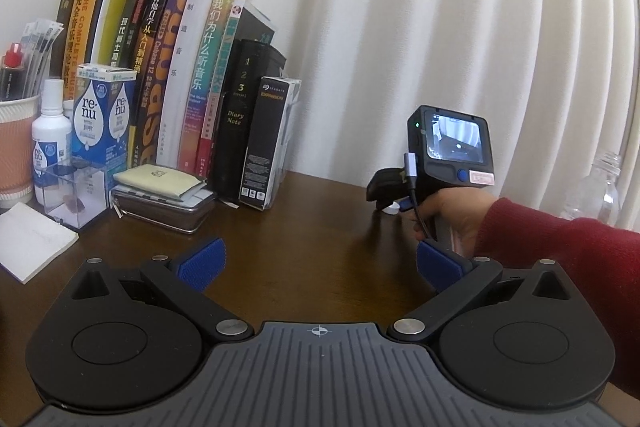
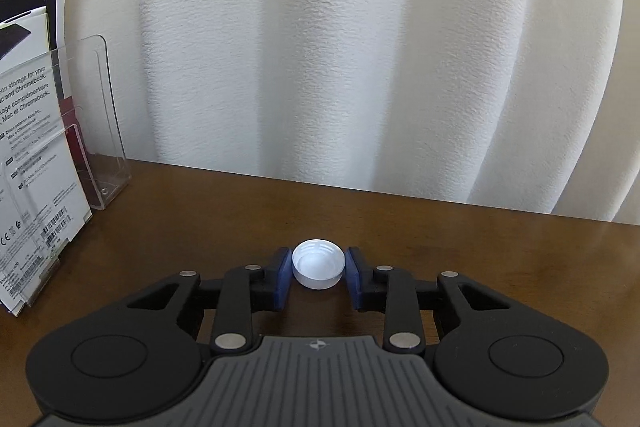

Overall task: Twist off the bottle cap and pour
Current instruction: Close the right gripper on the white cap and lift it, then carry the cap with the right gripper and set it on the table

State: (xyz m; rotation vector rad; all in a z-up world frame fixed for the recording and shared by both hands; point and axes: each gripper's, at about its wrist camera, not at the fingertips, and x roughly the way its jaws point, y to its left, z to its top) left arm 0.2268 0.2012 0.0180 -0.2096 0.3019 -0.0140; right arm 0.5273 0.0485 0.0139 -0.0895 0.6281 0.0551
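Observation:
A white bottle cap (image 2: 318, 264) sits open side up between the blue pads of my right gripper (image 2: 318, 277), just over the brown table; the pads stand close against its sides. In the left wrist view the right gripper (image 1: 386, 203) is low over the table with the cap (image 1: 393, 207) at its tip. A clear plastic bottle (image 1: 596, 187), uncapped, stands at the far right edge by the curtain. My left gripper (image 1: 320, 265) is open and empty above the table.
A row of books (image 1: 180, 59) stands at the back left, with a renu box (image 1: 105, 115), a small white bottle (image 1: 49, 143), a paper cup (image 1: 14, 151), a clear cube (image 1: 78, 195) and a metal tin (image 1: 164, 205). A clear plastic stand (image 2: 100, 131) is left of the right gripper. A white curtain hangs behind.

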